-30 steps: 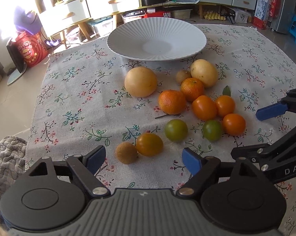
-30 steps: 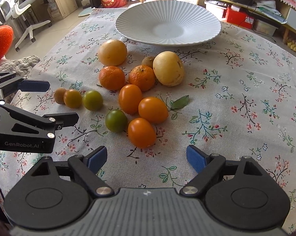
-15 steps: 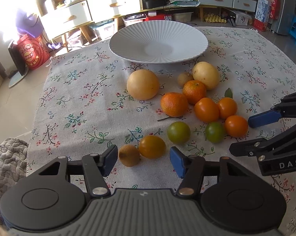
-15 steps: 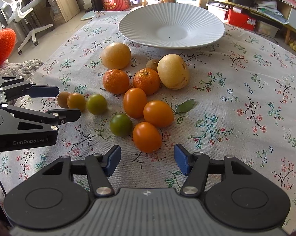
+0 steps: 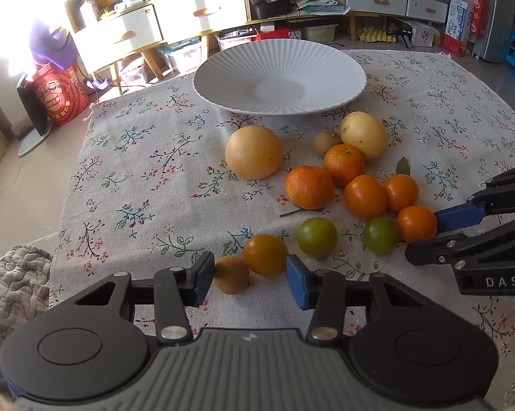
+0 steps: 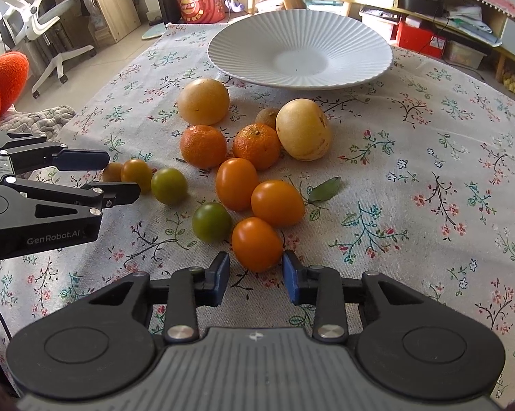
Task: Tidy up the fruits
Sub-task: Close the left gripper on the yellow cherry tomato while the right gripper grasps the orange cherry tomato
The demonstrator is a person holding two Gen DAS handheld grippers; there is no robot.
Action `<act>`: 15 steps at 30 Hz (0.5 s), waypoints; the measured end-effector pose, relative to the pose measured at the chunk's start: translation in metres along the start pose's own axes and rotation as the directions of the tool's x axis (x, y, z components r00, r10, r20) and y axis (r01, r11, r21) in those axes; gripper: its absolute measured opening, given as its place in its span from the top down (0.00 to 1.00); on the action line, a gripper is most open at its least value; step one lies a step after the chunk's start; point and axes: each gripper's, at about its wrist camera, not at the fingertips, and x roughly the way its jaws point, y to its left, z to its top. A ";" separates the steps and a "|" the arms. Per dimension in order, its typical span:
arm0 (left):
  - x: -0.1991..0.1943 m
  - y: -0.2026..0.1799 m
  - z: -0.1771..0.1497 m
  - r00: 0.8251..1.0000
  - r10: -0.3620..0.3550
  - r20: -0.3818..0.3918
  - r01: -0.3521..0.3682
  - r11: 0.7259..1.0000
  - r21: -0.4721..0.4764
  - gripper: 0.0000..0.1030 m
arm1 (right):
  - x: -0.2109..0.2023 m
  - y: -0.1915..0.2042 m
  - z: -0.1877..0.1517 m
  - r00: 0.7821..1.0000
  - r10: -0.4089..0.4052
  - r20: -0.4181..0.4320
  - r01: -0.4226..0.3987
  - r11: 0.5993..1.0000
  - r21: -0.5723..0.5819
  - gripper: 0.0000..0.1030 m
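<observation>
Near the tablecloth's front edge, a small brown fruit (image 5: 231, 275) and a yellow-orange tomato (image 5: 265, 255) lie side by side. Both sit between the pads of my left gripper (image 5: 250, 279), whose jaws are closing; no firm grip shows. My right gripper (image 6: 256, 274) is closing on an orange tomato (image 6: 256, 243), and its blue pads touch the tomato's sides. The white ribbed plate (image 6: 230, 51) stands empty at the back. Mandarins (image 6: 203, 145), orange tomatoes (image 6: 278, 202), green tomatoes (image 6: 211, 222) and two large yellow fruits (image 6: 203, 101) lie between.
A floral cloth (image 5: 137, 171) covers the table. A grey quilted fabric (image 5: 14, 284) lies off its near left corner. A loose leaf (image 6: 324, 188) lies right of the fruit pile. Shelves, drawers and a red tin (image 5: 60, 97) stand beyond the table.
Both grippers' jaws have narrowed a lot. The left ones came in around the brown fruit and the yellow-orange tomato, the right ones onto the orange tomato. Neither hand shifted noticeably.
</observation>
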 end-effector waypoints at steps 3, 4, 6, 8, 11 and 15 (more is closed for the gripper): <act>0.002 0.001 0.000 1.000 0.006 -0.002 -0.006 1.000 -0.004 0.75 | 0.000 -0.001 0.001 1.000 -0.002 0.004 0.002 1.000 0.003 0.74; 0.003 0.002 0.001 1.000 0.008 -0.003 -0.008 1.000 -0.004 0.75 | 0.000 -0.001 0.001 1.000 -0.001 0.006 0.001 1.000 0.004 0.74; 0.005 0.002 0.001 1.000 0.014 -0.004 -0.014 1.000 -0.005 0.75 | 0.000 -0.001 0.001 1.000 0.000 0.009 0.000 1.000 0.007 0.74; 0.006 0.003 0.001 1.000 0.020 -0.006 -0.020 1.000 -0.006 0.75 | 0.000 -0.002 0.001 1.000 0.001 0.011 -0.001 1.000 0.011 0.74; 0.007 0.004 0.001 1.000 0.023 -0.002 -0.023 1.000 -0.009 0.79 | -0.001 -0.002 0.002 1.000 0.003 0.011 -0.003 1.000 0.017 0.75; 0.002 0.006 0.002 1.000 0.025 0.017 -0.025 1.000 -0.013 0.96 | -0.002 -0.001 0.002 1.000 0.003 0.012 -0.003 1.000 0.016 0.75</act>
